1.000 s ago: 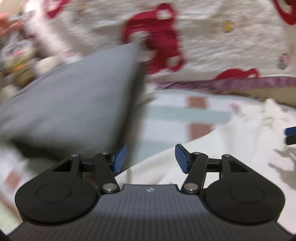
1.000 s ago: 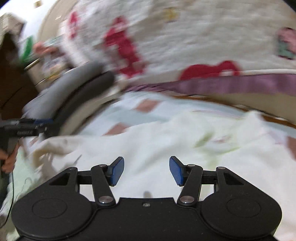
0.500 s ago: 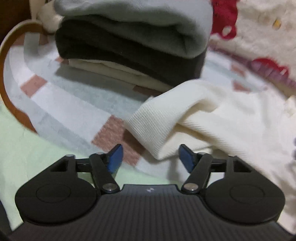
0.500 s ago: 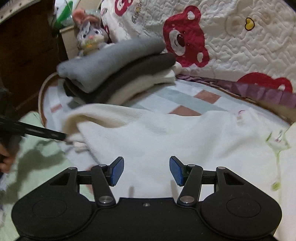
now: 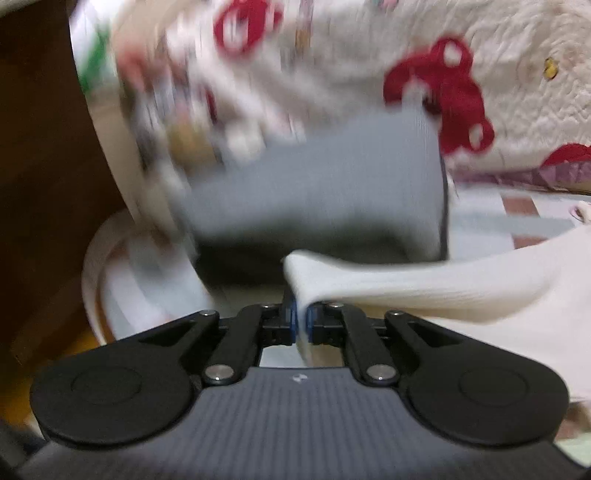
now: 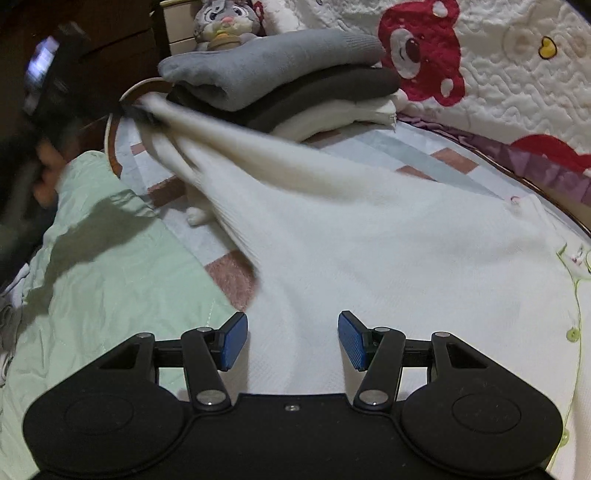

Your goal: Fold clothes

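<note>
A cream knit garment lies spread on the bed. Its sleeve is stretched taut toward the left. My left gripper has its jaws closing on the sleeve's cuff, and the blue pads pinch the fabric. In the right wrist view that left gripper shows blurred at the far left, pulling the sleeve up off the bed. My right gripper hovers open over the garment's body with nothing between its fingers.
A stack of folded clothes, grey on top, dark and cream below, sits at the back. A quilt with red bears lies behind it. A mint green cover lies at the left. A plush rabbit stands beyond.
My left gripper closed on the sleeve cuff and lifted it to the left, stretching the sleeve. The right gripper moved in lower over the garment and stayed open.
</note>
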